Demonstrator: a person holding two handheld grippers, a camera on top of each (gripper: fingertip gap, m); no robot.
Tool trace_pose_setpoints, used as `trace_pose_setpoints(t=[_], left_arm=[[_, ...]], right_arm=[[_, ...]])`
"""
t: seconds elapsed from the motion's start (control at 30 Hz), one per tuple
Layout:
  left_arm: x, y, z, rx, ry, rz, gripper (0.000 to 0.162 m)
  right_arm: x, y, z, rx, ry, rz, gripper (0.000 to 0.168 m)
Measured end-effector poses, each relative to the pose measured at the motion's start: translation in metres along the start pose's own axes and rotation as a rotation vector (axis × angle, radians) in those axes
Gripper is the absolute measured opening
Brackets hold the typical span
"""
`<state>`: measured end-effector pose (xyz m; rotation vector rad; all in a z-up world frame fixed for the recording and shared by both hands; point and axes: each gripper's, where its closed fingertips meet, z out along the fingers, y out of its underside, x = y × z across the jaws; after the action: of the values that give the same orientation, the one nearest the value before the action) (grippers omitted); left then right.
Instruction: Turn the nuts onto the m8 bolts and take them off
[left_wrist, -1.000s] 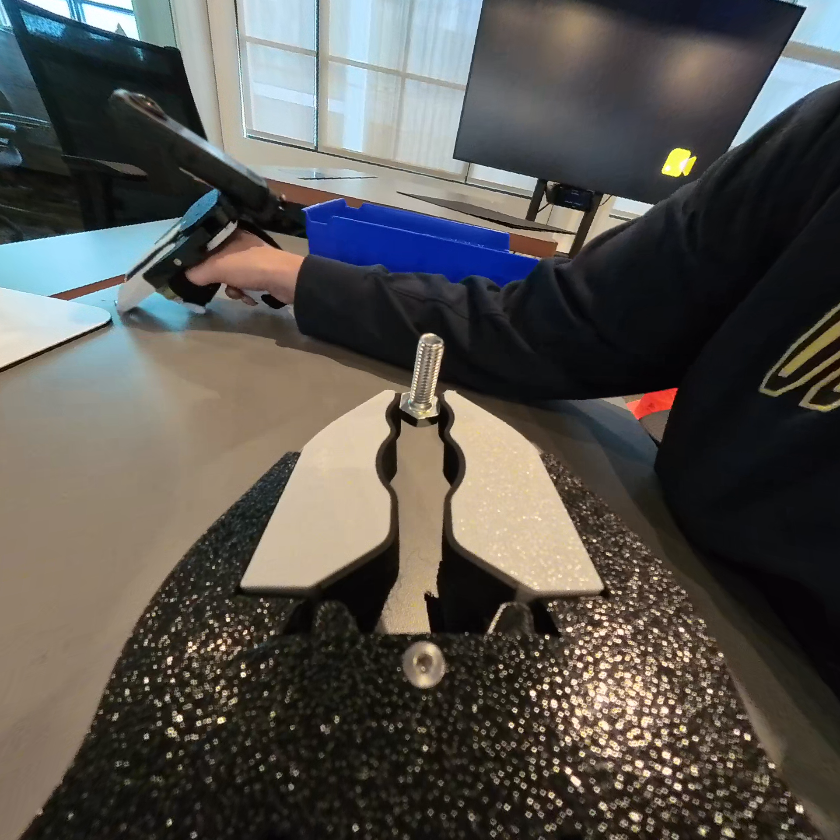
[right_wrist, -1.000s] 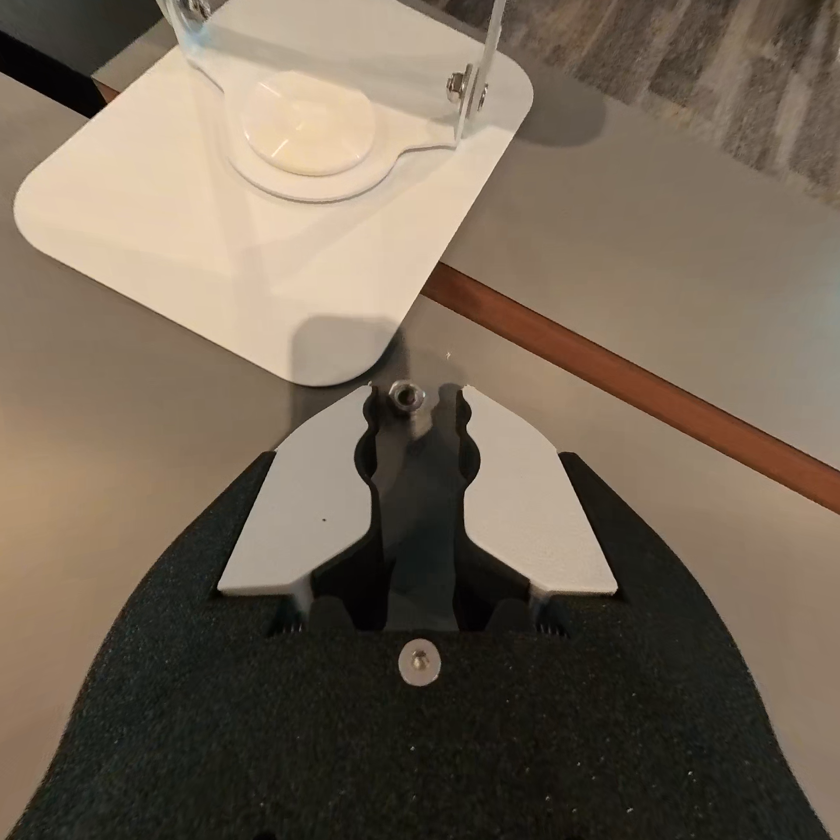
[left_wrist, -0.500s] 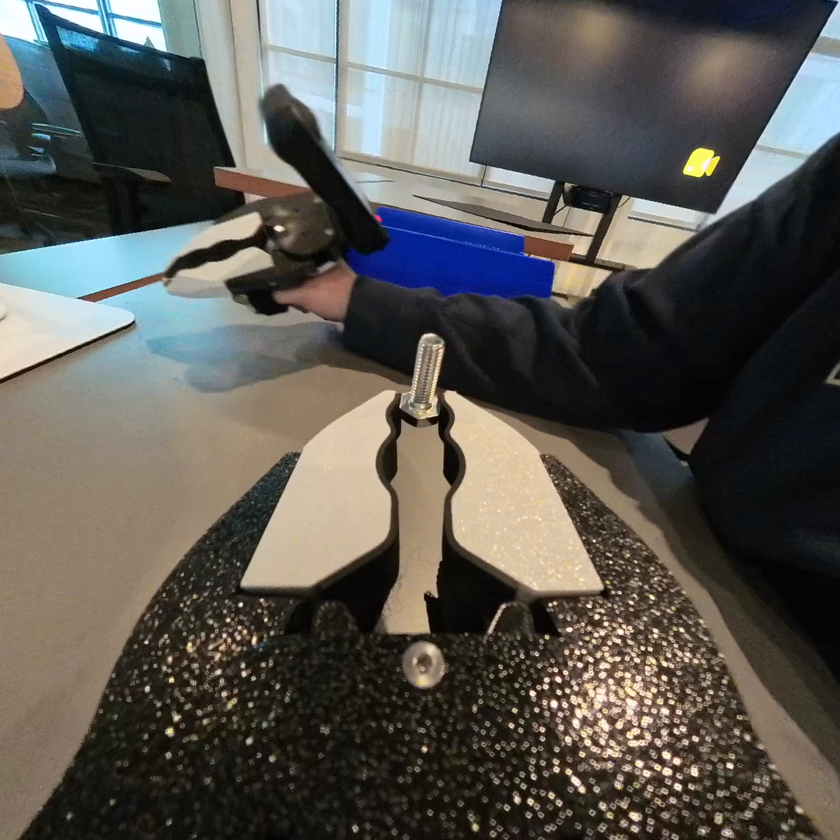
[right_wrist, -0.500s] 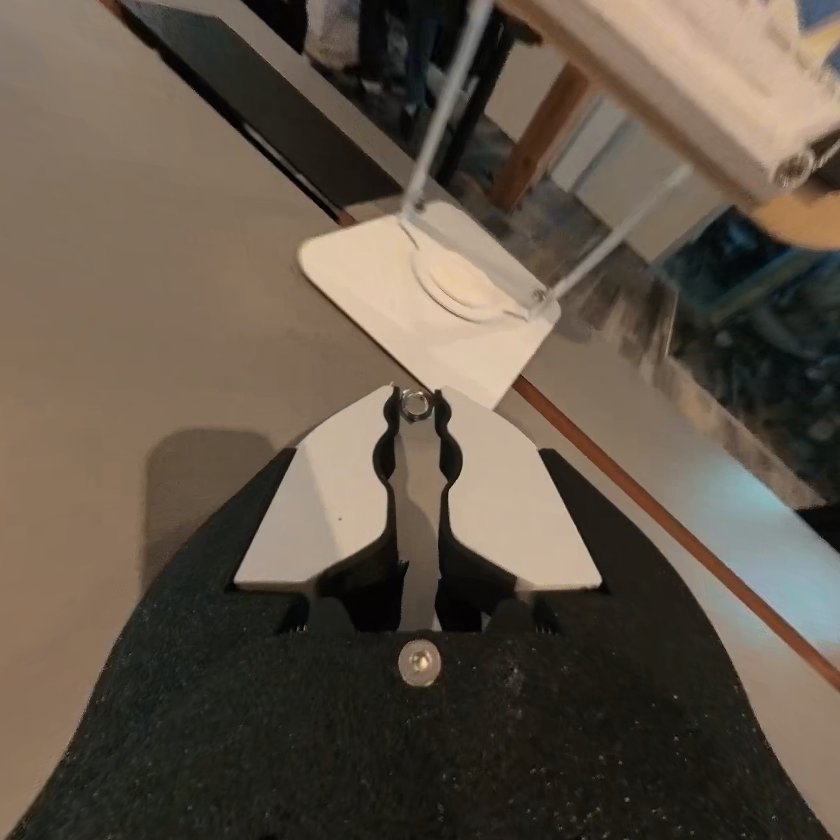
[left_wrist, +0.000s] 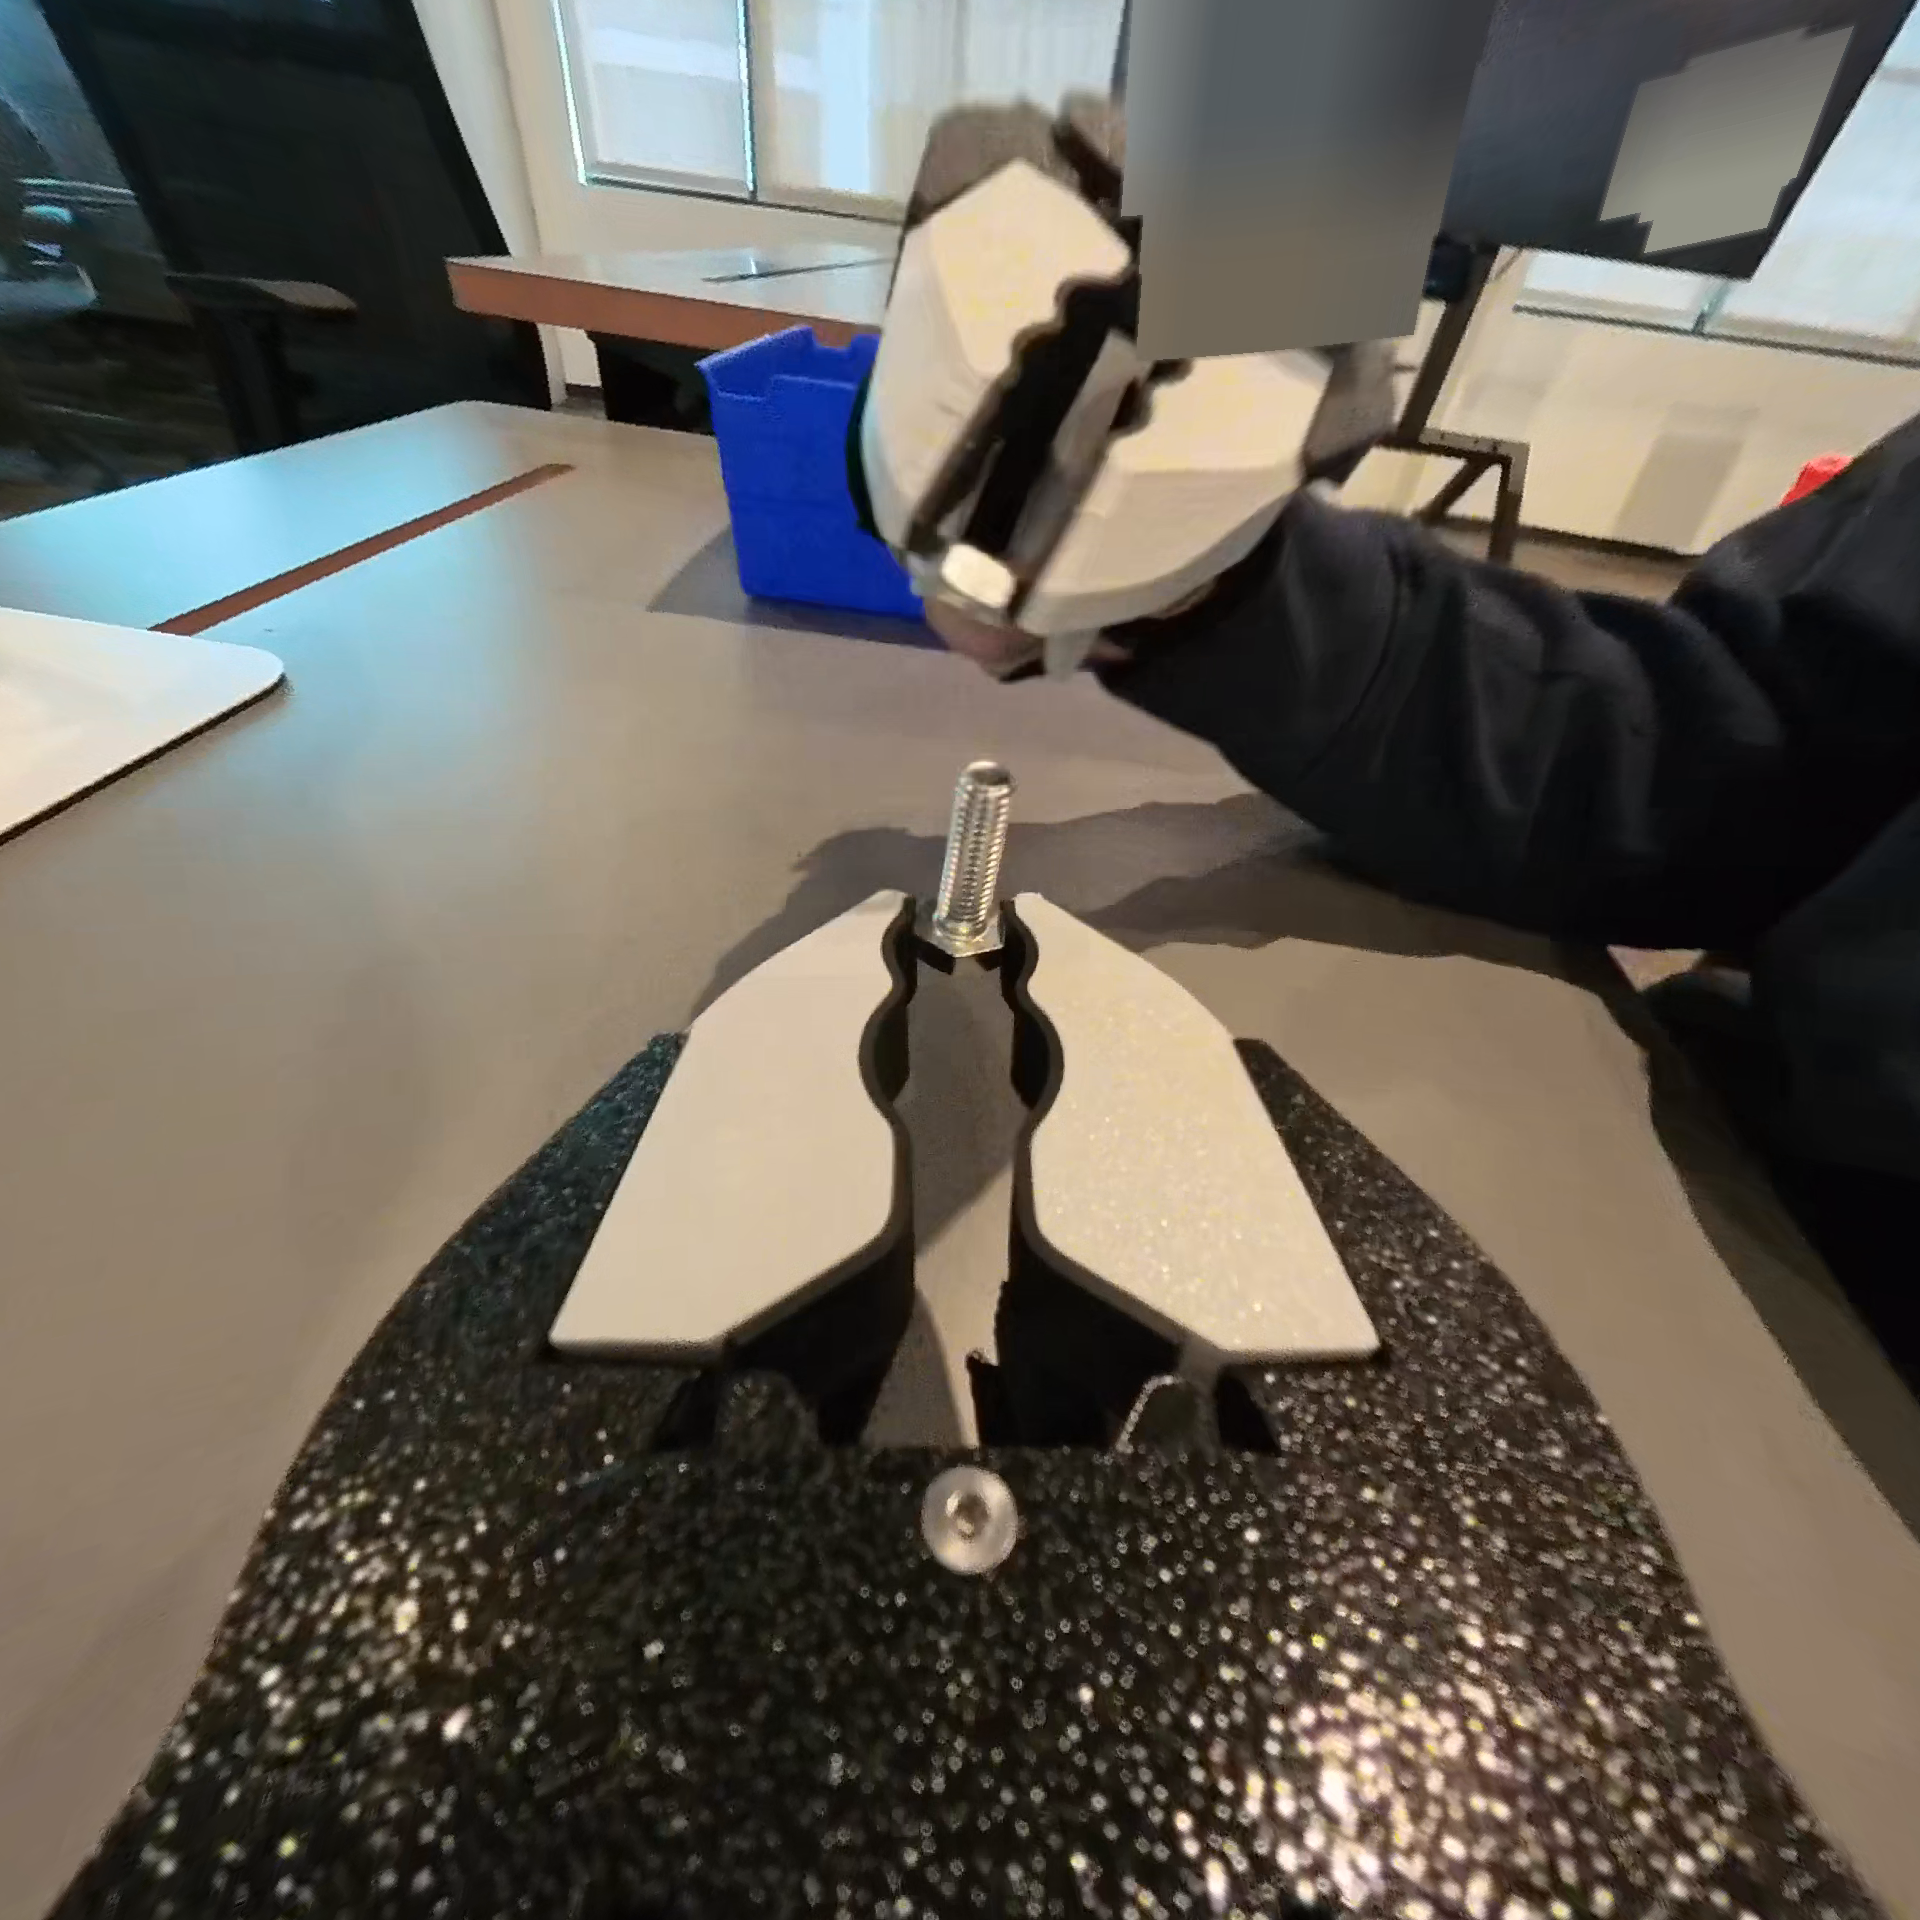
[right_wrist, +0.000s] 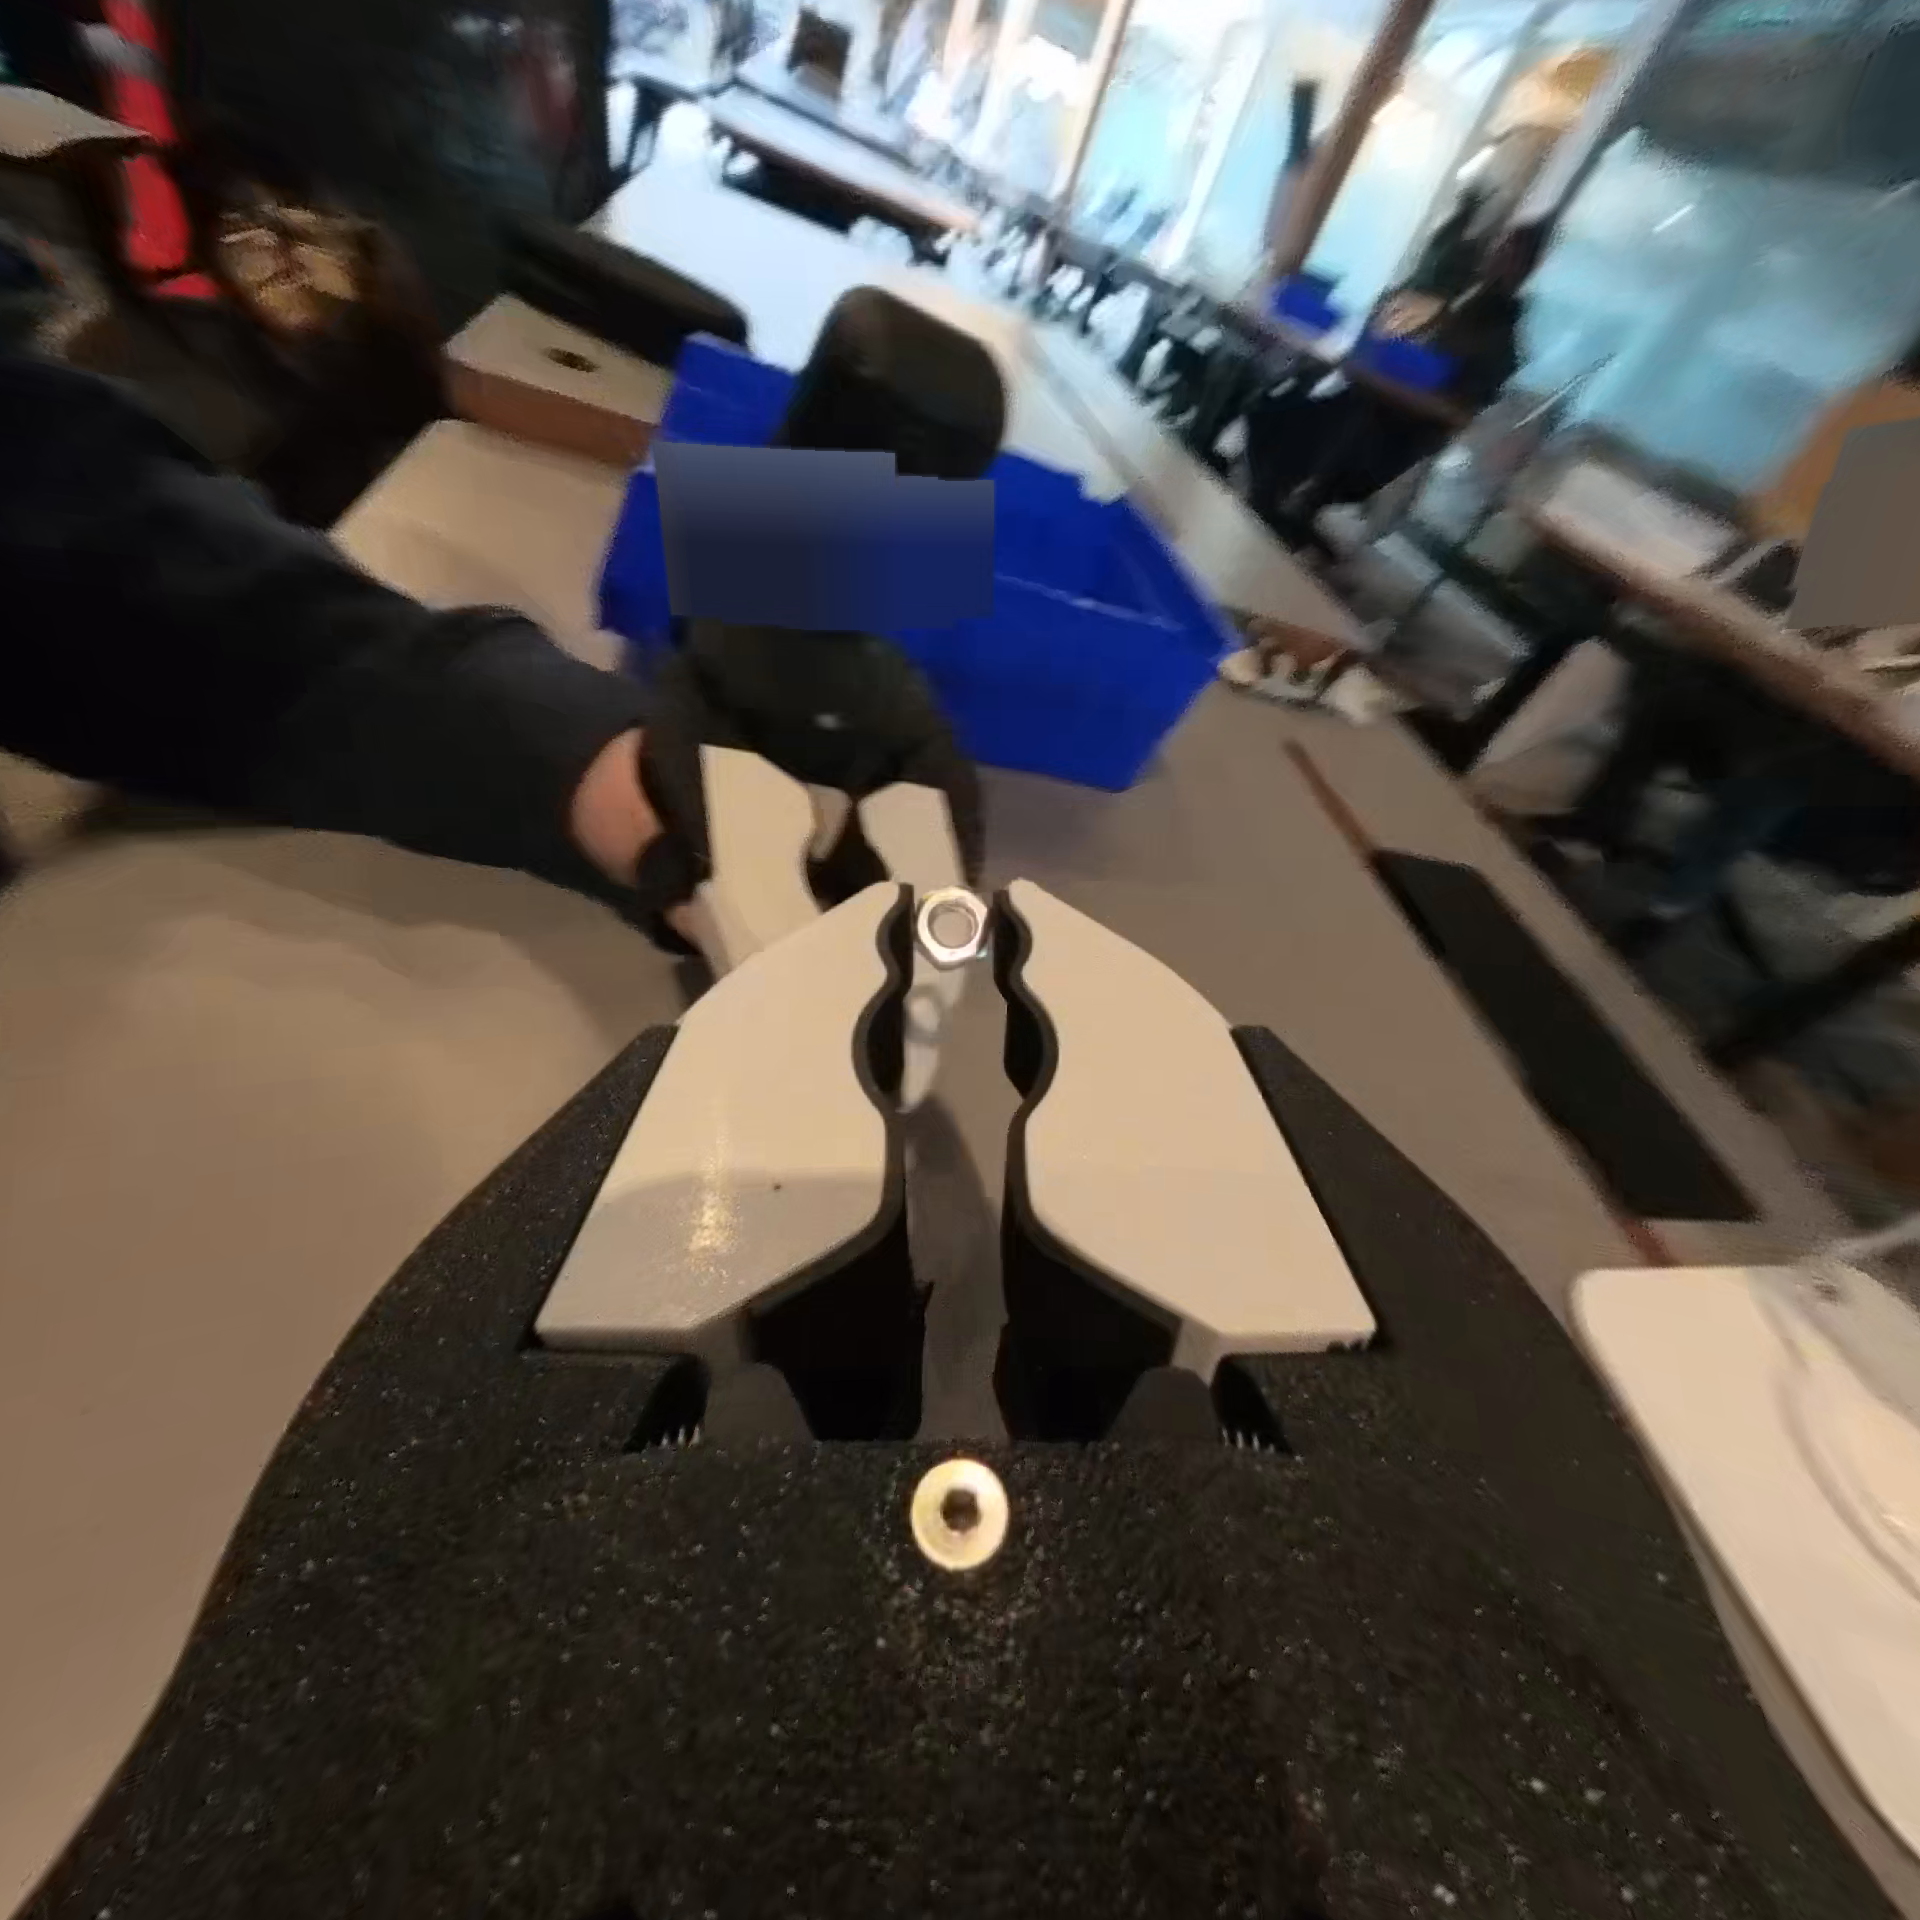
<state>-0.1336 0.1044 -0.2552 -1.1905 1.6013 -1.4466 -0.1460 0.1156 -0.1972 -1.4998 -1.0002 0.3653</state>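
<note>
Left wrist view shows the grey table (left_wrist: 436, 790) spread under you, with a blue bin (left_wrist: 800, 499) at its far side and a white pad (left_wrist: 114, 696) to the left. Your left gripper (left_wrist: 961, 925) is closed on the hex head of the bolt (left_wrist: 971, 852), which stands upright with its threads pointing up. Your right gripper (left_wrist: 982, 592) hangs above and beyond it, tilted down, its tips pinched on the nut (left_wrist: 977, 590). Right wrist view shows that nut (right_wrist: 948, 927) gripped flat, its hole facing you.
</note>
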Motion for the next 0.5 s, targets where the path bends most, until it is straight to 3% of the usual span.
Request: trace_pose_setpoints(t=[0.1,0.3,0.5], left_arm=[[0.005,0.003,0.002,-0.025,0.017,0.030,0.014],[0.009,0.007,0.005,-0.058,0.036,0.048,0.014],[0.010,0.009,0.007,-0.074,0.040,0.054,0.014]], right_arm=[[-0.016,0.001,0.004,-0.096,-0.083,0.025,0.014],[-0.022,0.015,0.006,-0.249,-0.093,0.017,0.014],[-0.024,0.019,0.008,-0.299,-0.090,0.008,0.014]])
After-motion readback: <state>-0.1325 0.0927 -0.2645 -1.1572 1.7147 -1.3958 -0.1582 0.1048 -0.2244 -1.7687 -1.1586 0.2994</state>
